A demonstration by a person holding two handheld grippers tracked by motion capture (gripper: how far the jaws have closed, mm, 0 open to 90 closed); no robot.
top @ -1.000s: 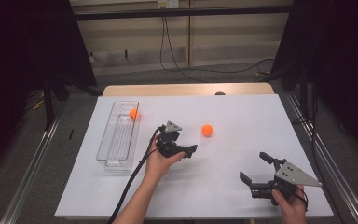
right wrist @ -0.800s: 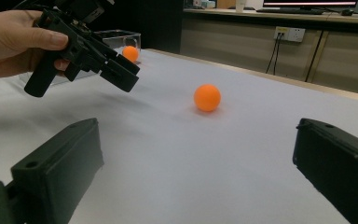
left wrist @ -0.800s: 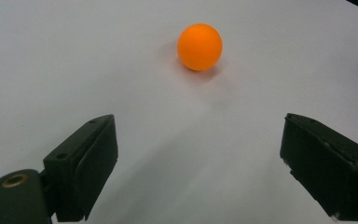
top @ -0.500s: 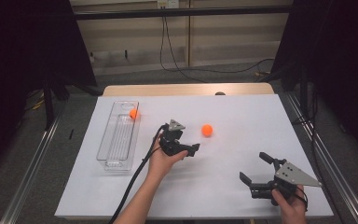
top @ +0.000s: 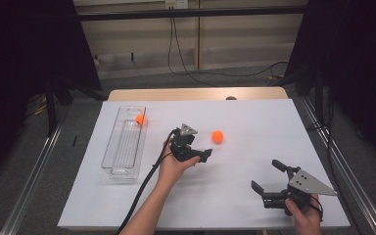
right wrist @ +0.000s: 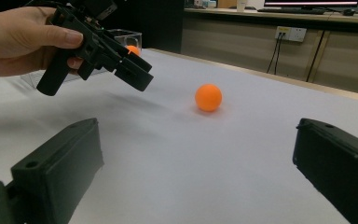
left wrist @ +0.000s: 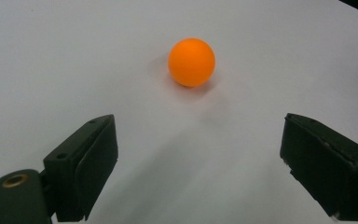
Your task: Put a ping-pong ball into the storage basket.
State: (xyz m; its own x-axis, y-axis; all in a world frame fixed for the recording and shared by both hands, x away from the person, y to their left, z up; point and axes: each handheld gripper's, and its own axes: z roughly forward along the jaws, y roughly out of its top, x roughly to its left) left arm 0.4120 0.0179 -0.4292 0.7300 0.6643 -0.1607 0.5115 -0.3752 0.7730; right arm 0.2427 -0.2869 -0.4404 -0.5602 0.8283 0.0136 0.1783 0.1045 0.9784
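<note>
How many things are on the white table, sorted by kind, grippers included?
Orange balls: 2, one loose on the table, one in the tray
Clear plastic tray: 1
Grippers: 2, the left gripper open and aimed at the loose ball, the right gripper open near the table's front edge
Total: 5

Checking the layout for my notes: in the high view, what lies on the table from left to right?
Clear tray with an orange ball inside → left gripper → loose orange ball → right gripper.
</note>
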